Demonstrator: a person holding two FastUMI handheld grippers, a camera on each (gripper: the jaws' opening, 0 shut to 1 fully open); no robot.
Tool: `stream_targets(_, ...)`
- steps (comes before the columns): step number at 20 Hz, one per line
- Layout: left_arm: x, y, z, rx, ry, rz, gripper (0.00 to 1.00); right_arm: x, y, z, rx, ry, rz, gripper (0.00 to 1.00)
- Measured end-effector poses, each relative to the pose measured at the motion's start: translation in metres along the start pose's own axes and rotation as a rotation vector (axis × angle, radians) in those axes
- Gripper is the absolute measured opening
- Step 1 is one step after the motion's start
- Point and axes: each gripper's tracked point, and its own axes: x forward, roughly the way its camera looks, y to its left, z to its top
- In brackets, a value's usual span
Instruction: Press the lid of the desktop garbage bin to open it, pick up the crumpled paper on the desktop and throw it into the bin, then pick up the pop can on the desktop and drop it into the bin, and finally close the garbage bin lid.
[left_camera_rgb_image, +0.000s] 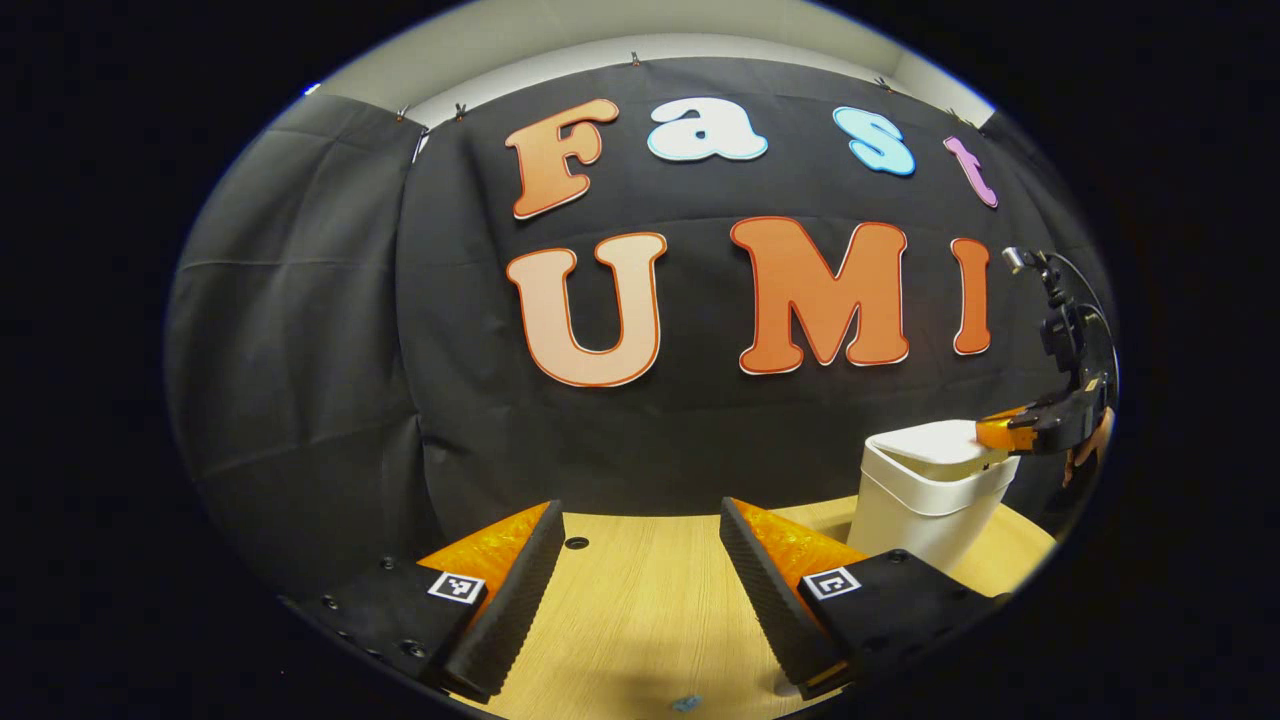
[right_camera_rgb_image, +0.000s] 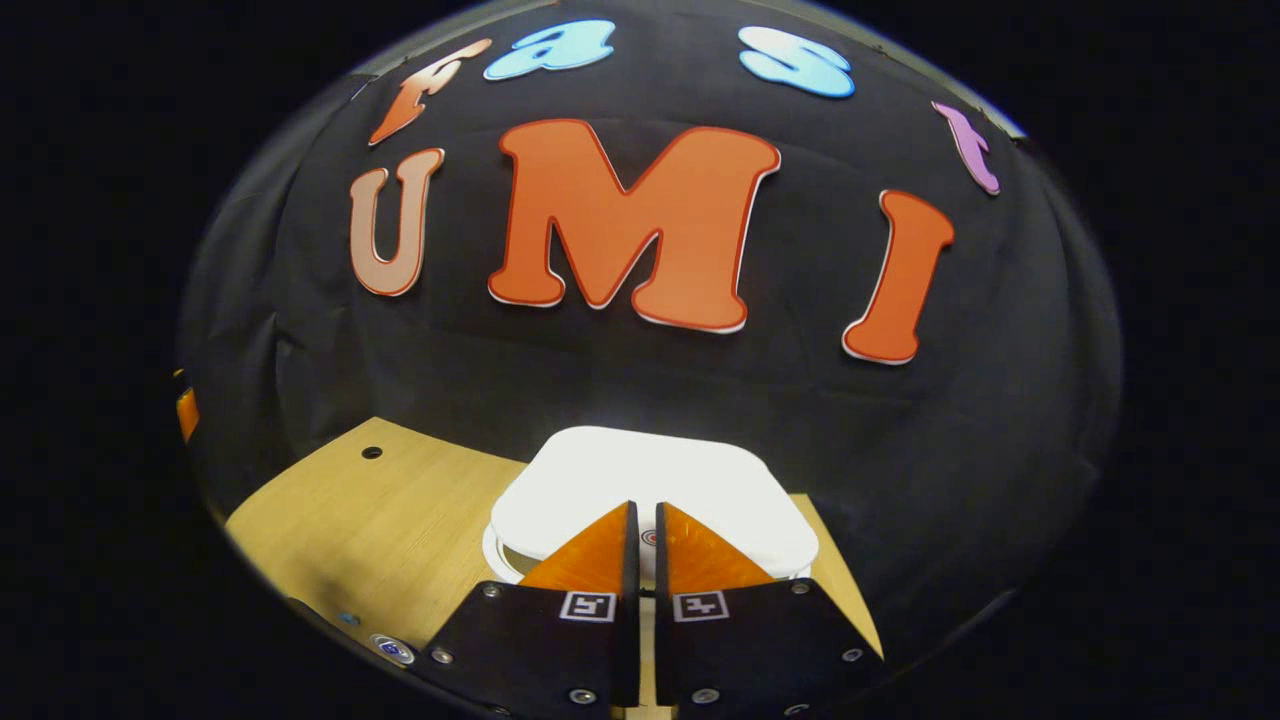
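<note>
The right gripper (right_camera_rgb_image: 643, 515), clenched on nothing, rests its tips on the lid (right_camera_rgb_image: 655, 485) directly beneath, seemingly to press it; that suits opening or closing the bin (left_camera_rgb_image: 930, 500). The left gripper (left_camera_rgb_image: 640, 590) hangs released above the surface (left_camera_rgb_image: 650, 600), bin ahead-right.

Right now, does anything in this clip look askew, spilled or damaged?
Nothing stands out. The white plastic desktop bin stands upright on the light wooden table, its flat white lid down, with the right gripper over the lid, fingers together.
</note>
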Motion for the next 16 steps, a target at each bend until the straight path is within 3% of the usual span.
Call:
stream_targets(2, 0.002, -0.003, -0.003, -0.003, 0.006, -0.013, 0.99, -0.007, -0.002, 0.009, -0.023, -0.036, -0.022, 0.13)
stream_targets(5, 0.005, -0.005, -0.011, -0.003, 0.019, -0.035, 1.0, -0.018, -0.005, 0.026, 0.003, -0.091, -0.038, 0.42)
stream_targets(7, 0.008, -0.007, -0.017, -0.007, 0.036, -0.052, 1.0, -0.026, -0.007, 0.03, 0.017, -0.112, -0.047, 0.52)
stream_targets(16, 0.016, -0.027, -0.077, 0.01, 0.21, -0.147, 1.0, -0.055, 0.01, 0.008, 0.055, -0.06, 0.017, 0.81)
